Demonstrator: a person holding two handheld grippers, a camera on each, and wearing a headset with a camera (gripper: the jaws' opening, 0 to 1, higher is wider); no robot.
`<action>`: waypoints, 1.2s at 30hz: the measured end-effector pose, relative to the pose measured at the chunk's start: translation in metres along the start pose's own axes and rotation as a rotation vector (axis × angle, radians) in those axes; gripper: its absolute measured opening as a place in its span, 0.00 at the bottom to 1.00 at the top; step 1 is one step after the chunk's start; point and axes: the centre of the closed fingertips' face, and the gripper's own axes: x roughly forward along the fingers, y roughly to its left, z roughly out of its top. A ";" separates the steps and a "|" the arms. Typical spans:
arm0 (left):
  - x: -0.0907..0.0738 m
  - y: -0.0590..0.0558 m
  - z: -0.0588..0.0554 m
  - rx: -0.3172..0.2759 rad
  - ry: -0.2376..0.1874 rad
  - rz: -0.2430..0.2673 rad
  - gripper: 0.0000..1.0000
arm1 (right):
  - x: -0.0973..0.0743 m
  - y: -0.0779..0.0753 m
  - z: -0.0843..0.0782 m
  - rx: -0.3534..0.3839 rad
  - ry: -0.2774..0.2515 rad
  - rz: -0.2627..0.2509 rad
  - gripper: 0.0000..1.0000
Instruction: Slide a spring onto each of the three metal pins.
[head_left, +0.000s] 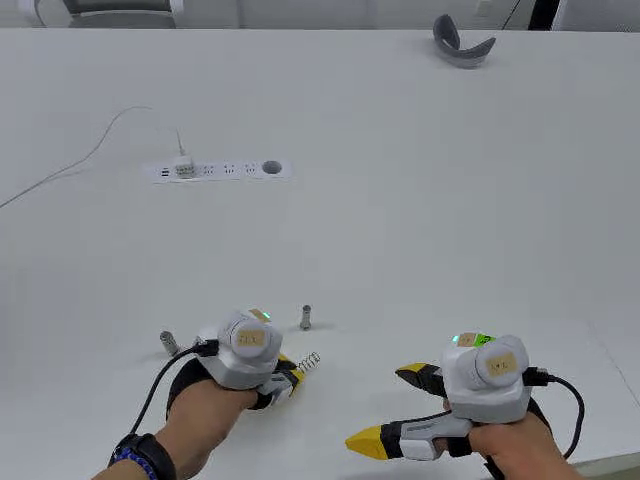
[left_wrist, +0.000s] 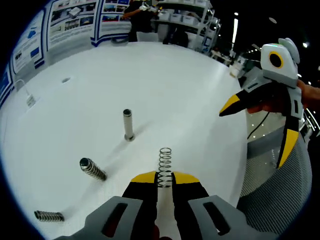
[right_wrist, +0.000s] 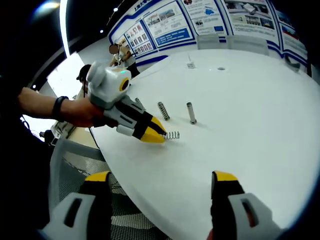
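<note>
My left gripper (left_wrist: 158, 177) is shut on the lower end of a small steel spring (left_wrist: 165, 159), which sticks out ahead of the yellow tips. In the head view the left gripper (head_left: 297, 370) holds the spring (head_left: 311, 360) low over the white table. A bare upright metal pin (head_left: 306, 317) (left_wrist: 128, 124) stands just beyond it. To the left, a second pin (left_wrist: 92, 169) (head_left: 169, 343) carries a spring. Another coiled piece (left_wrist: 49, 216) sits further left. My right gripper (head_left: 388, 408) (right_wrist: 160, 177) is open, holding nothing, to the right of the pins.
A white power strip (head_left: 222, 170) with a plug and cable lies mid-table to the far left. A grey curved object (head_left: 462, 45) rests at the far edge. The table's near edge (head_left: 610, 462) runs close behind the right gripper.
</note>
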 end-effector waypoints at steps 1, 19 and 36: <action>-0.002 -0.001 -0.001 -0.001 0.000 -0.002 0.11 | 0.000 0.000 0.000 -0.001 0.000 0.000 0.83; -0.045 0.007 -0.024 0.002 -0.010 0.031 0.11 | 0.003 0.006 0.001 0.033 -0.003 0.025 0.83; -0.082 0.009 -0.038 -0.013 -0.032 0.056 0.11 | 0.013 0.016 0.012 0.006 -0.001 0.070 0.81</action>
